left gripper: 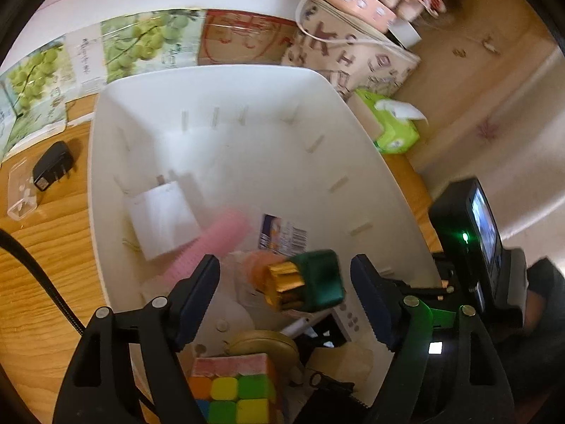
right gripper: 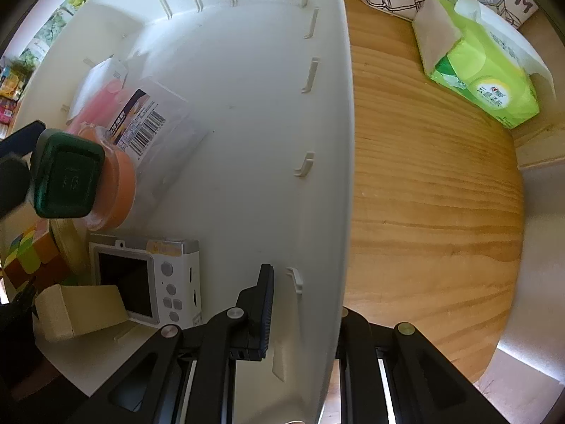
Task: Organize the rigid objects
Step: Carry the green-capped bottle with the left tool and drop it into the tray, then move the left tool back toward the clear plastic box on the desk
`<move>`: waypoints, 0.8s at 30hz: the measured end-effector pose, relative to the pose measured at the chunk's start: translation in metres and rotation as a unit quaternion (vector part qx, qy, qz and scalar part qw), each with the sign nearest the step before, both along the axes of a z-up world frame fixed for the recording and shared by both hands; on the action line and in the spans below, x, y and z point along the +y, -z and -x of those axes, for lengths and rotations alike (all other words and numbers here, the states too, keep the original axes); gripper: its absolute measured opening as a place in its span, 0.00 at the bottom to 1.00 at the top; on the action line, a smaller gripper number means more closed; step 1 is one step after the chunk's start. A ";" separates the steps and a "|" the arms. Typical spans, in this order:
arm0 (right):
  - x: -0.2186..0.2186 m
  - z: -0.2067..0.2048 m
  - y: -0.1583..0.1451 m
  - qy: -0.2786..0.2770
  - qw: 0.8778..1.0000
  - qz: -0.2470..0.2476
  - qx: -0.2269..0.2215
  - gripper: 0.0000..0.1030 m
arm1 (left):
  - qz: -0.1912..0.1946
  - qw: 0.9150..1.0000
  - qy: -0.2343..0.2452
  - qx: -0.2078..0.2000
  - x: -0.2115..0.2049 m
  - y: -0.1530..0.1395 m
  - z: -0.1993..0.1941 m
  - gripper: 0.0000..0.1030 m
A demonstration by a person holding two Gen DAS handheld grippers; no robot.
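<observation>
A dark green box with gold contents [left gripper: 310,282] hangs inside the white bin [left gripper: 353,113], between the jaws of my left gripper [left gripper: 286,268]. The jaws stand apart, with a gap on each side of the box, so the pads do not press on it. The right wrist view has the same green box [right gripper: 67,176] at the left, over an orange roll [right gripper: 120,190]. My right gripper [right gripper: 307,304] is shut on the bin's wall [right gripper: 339,176], one finger inside and one outside. In the bin lie a white charger [left gripper: 162,222], a pink cylinder [left gripper: 219,233], a colour cube [left gripper: 233,385] and a white camera [right gripper: 166,282].
A clear labelled box [right gripper: 155,120] and a beige block [right gripper: 81,311] also lie in the bin. On the wooden table are a black plug adapter [left gripper: 53,169], a green tissue pack [right gripper: 480,70] and a printed bag [left gripper: 353,53]. Grape-printed cartons [left gripper: 141,42] line the wall.
</observation>
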State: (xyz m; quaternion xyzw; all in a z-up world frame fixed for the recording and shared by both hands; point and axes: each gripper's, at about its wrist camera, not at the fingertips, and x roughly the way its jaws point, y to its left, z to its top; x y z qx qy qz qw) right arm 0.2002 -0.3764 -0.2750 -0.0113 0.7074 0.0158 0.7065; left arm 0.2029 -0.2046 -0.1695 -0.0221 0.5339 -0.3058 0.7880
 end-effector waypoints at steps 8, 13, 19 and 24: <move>0.001 -0.003 -0.001 0.011 1.000 0.010 0.009 0.16 | 0.020 0.998 -0.062 -0.011 0.037 -0.005 -0.021 0.78; 0.002 -0.006 0.000 0.014 1.000 0.017 0.012 0.17 | 0.057 0.995 -0.087 -0.012 0.064 -0.009 -0.038 0.77; 0.007 -0.010 0.000 0.013 0.999 0.028 0.021 0.17 | 0.049 0.990 -0.127 -0.035 0.085 -0.019 -0.049 0.78; 0.008 -0.010 0.000 0.028 0.999 0.032 0.018 0.18 | 0.045 0.985 -0.162 -0.041 0.114 -0.017 -0.062 0.78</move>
